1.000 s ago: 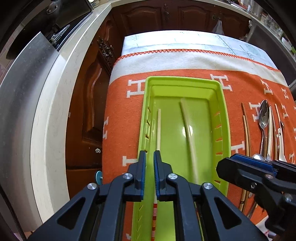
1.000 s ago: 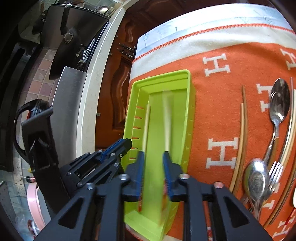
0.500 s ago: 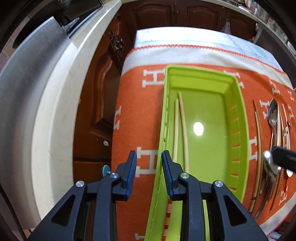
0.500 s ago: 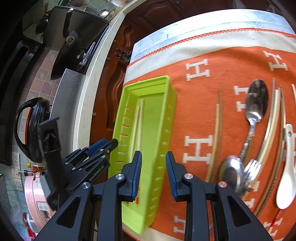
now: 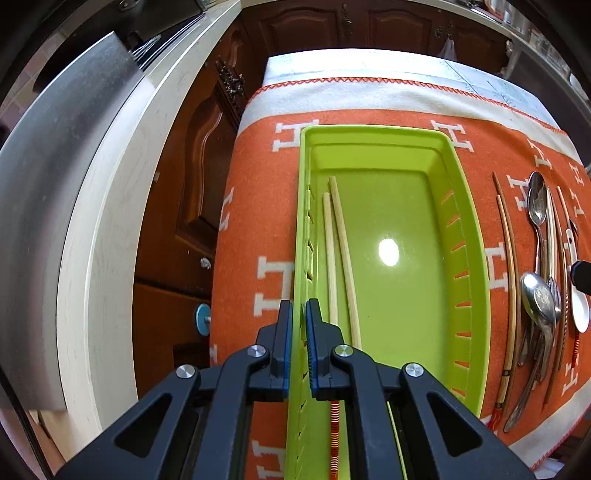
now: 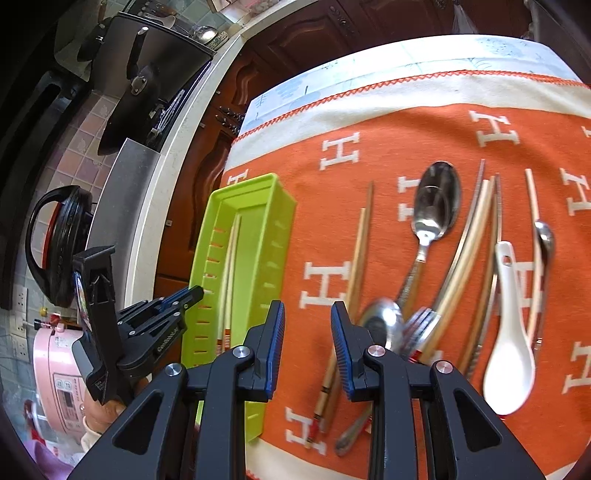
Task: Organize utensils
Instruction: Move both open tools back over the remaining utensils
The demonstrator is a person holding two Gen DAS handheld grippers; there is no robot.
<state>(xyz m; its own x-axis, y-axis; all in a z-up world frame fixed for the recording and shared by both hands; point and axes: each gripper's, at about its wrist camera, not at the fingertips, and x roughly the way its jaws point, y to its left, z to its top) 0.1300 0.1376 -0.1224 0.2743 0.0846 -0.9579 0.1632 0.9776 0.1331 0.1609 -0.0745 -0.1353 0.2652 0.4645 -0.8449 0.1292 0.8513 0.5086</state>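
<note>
Covering the table, an orange blanket faces dark wooden cabinets.

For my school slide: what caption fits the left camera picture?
Left gripper pinches the green tray's wall; two chopsticks lie inside.

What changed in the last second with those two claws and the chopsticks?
Both chopsticks were let go and now lie together by the green tray's left wall. The left claw closed on that wall; the right claw opened and swung toward the cutlery, which stayed put.
</note>
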